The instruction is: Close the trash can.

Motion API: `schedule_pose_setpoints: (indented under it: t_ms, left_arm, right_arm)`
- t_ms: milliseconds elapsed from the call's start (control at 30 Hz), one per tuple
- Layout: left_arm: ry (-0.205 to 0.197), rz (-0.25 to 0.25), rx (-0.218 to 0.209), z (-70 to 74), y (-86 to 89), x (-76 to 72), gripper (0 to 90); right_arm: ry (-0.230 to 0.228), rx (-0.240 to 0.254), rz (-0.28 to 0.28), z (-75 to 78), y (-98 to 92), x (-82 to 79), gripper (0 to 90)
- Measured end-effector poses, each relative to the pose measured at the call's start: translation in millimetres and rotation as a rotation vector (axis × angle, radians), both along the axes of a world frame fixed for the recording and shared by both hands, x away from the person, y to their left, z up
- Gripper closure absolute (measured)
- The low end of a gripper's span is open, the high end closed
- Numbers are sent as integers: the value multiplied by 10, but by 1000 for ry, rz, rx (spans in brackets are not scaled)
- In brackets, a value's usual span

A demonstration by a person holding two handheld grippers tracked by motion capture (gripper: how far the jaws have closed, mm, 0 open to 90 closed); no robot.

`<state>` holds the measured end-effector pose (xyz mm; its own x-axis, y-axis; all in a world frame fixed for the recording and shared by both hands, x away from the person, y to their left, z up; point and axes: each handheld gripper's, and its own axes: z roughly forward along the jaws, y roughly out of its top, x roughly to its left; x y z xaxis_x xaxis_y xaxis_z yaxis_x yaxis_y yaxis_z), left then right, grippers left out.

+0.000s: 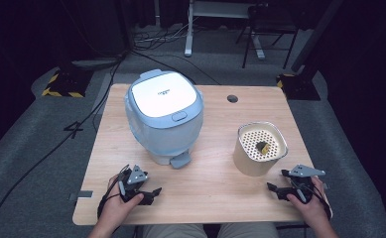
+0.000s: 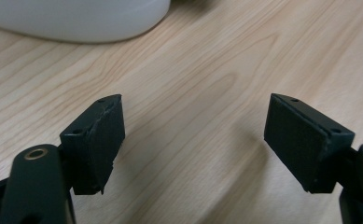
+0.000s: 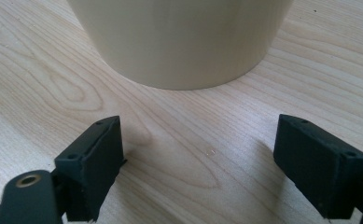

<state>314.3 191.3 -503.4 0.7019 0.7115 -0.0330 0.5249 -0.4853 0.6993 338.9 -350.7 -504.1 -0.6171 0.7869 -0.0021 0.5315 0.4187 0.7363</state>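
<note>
1. Here, the wooden table (image 1: 210, 183) carries everything, and the rice cooker (image 1: 164, 116) serves as the landmark on it.
2. The rice cooker, pale blue with a white lid, sits shut on the left half of the table; its rounded base also shows at the top of the left gripper view.
3. The cream container (image 1: 259, 148) stands to the right of the rice cooker, well apart from it, with a perforated insert holding a small dark and yellowish piece (image 1: 263, 147).
4. The left gripper (image 1: 148, 193) rests low in front of the rice cooker, jaws spread wide with only bare wood between them.
5. The right gripper (image 1: 276, 181) lies far right of the rice cooker, just before the container, jaws apart and gripping nothing.
</note>
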Motion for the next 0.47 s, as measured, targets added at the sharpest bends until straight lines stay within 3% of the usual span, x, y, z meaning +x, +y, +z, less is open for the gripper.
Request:
schedule_pose_setpoints:
  t_ms: [133, 467]
  left_arm:
    - [4, -1, 12, -5, -8, 29, 165]
    - [6, 2, 12, -4, 47, 55, 163]
  right_arm:
    - [0, 0, 1, 0, 1, 2, 160]
    - [-1, -6, -5, 0, 10, 10, 142]
